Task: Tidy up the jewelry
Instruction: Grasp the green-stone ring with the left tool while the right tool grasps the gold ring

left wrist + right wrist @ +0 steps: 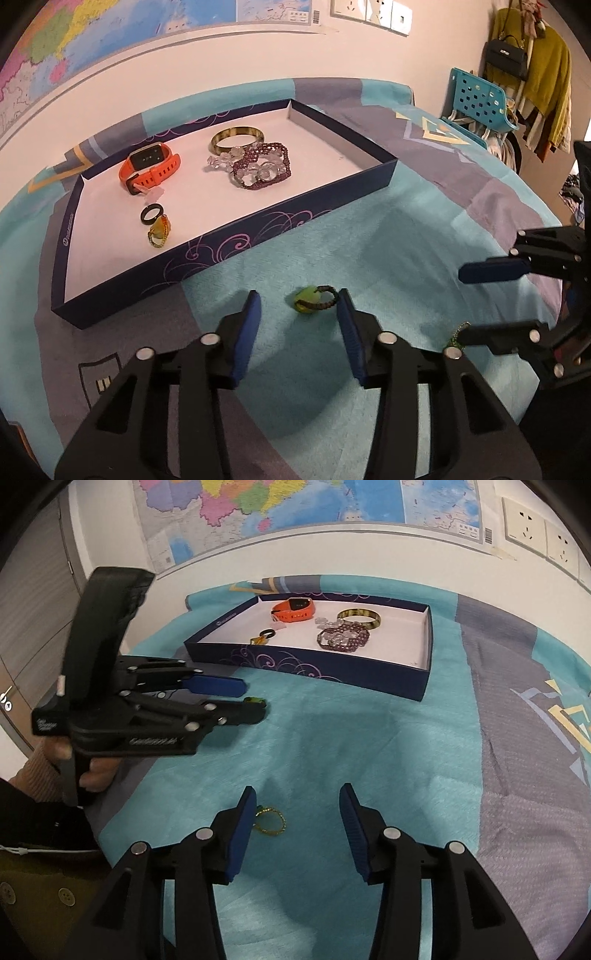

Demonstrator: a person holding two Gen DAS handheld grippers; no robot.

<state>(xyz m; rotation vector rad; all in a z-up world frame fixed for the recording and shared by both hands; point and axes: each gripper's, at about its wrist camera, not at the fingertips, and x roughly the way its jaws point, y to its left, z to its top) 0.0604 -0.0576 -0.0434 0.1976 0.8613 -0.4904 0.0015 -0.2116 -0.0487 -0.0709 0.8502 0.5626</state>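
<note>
Hovering over the teal and grey bedspread (424,236), my left gripper (299,314) has its jaws wide apart, with a green stone ring (310,300) lying on the cloth between the tips, nearer the right pad and possibly touching it. Its dark braided band arches up to the right, its stone to the left.

My right gripper (297,808) is likewise spread open and holds nothing; a thin gold ring (271,821) lies flat just beside its left pad (245,823).

Farther off sits the dark blue tray (258,236), its long axis running left to right. Inside, an orange smartwatch (149,166) lies at the far left. A black ring (151,214) and an amber ring (159,230) lie nearer, touching each other. A gold bangle (236,140) lies at the far middle, overlapped by a garnet bead bracelet (264,166) tangled with clear crystal beads (225,160). Nothing stands between my jaws and the tray's near wall.

Beyond, a wall map (258,509) hangs above the bed, and a teal plastic chair (476,99) stands far right.
</note>
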